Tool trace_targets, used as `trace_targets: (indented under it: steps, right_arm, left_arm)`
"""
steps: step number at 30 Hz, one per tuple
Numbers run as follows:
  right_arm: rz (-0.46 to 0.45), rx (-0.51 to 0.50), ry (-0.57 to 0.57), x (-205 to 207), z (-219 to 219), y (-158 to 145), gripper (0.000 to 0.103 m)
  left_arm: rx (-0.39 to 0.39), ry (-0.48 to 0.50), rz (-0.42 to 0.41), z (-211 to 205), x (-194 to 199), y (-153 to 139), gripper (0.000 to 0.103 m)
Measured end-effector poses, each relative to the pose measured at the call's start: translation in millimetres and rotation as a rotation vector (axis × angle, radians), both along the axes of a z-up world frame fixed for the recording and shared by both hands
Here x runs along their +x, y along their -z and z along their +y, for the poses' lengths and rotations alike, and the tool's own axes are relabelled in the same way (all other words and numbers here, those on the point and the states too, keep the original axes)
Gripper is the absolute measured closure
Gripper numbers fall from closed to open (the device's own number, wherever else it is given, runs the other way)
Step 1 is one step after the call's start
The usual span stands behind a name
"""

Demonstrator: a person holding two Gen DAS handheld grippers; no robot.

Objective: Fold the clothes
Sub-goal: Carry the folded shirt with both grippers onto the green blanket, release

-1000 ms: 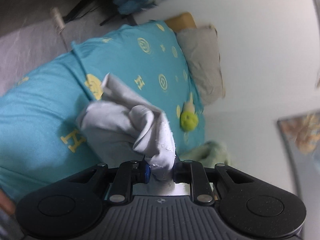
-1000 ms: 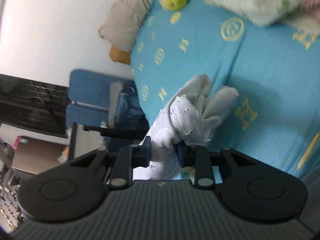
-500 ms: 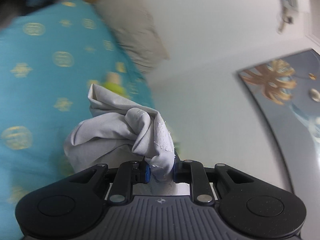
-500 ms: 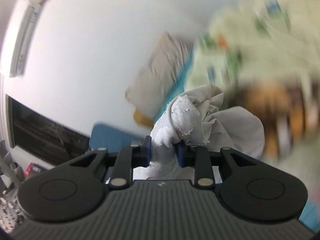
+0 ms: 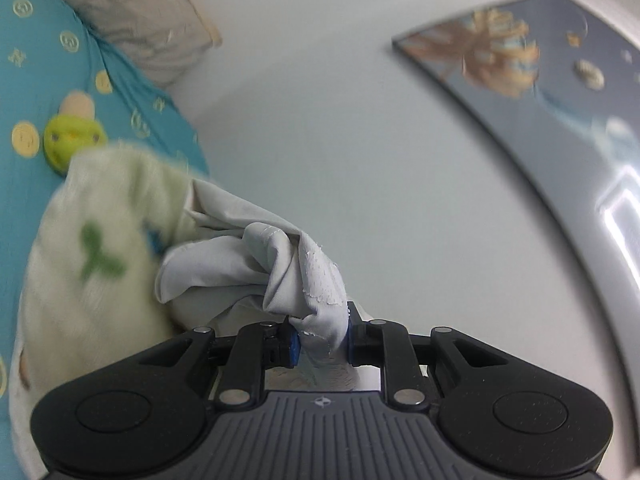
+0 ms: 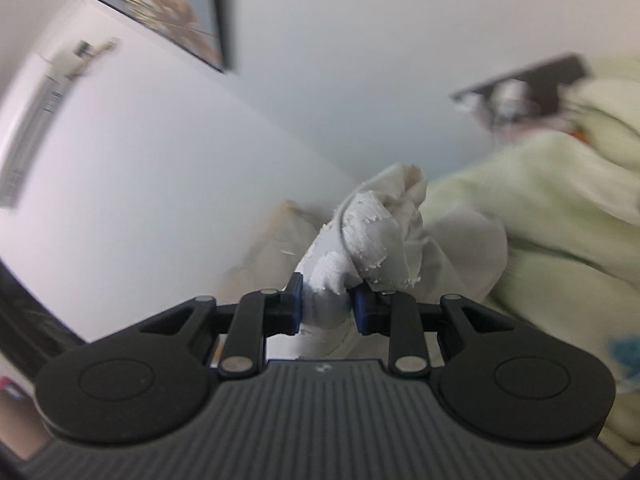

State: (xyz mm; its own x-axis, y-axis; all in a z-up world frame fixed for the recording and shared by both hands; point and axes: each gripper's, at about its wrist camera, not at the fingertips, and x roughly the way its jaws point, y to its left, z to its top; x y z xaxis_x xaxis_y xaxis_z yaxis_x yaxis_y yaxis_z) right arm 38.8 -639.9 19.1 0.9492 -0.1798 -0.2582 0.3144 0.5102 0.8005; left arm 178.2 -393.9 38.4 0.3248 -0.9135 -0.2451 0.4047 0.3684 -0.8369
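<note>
While both grippers point out over the bed toward the white wall, each one has a bunched fold of the same pale grey garment (image 5: 256,264) pinched between its blue pads. At the left gripper (image 5: 320,340) the jaws stand narrow, clamped on a twist of the cloth with a flaking white print on it; the rest of the garment spills up and to the left from the fingertips, crumpled, its far edge lying against a pale green blanket (image 5: 92,256) with blurred green and blue motifs. At the right gripper (image 6: 326,310) the jaws are likewise narrow and shut on a wad of the grey fabric, which rises just beyond the tips and fans out to the right, in front of the same green blanket.

No containers show in either view.

Counted: two grippers, one grey garment held at two points, one green blanket. In the left view the teal bedsheet (image 5: 24,80) with gold emblems runs along the left side, with one beige pillow (image 5: 136,12) at its far end against the wall and one yellow-green plush toy (image 5: 70,138) lying on the sheet just beyond the blanket. One framed picture (image 5: 532,68) of a golden leaf hangs on the wall to the right — it also shows at the upper left of the right view, which is blurred.
</note>
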Motion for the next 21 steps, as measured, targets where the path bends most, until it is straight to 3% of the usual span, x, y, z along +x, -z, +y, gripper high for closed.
trace_targets:
  steps: [6,10,13,15,17,21]
  right_arm:
    - [0.061,0.014,0.013,-54,39,71,0.075]
    - [0.118,0.053,0.012,-67,53,106,0.075]
    - [0.152,0.058,0.012,-64,54,111,0.074]
    - [0.174,0.095,0.011,-64,52,108,0.071]
    - [0.231,0.137,0.012,-67,51,101,0.070]
    - [0.320,0.129,0.026,-82,59,76,0.069]
  left_arm:
    - [0.082,0.030,-0.031,19,-45,62,0.080]
    - [0.168,0.035,-0.076,17,-59,80,0.076]
    - [0.241,0.034,-0.116,7,-64,77,0.067]
    - [0.300,0.032,-0.167,5,-67,65,0.050]
    - [0.354,0.026,-0.221,9,-71,49,0.024]
    - [0.433,0.007,-0.320,14,-83,16,0.020]
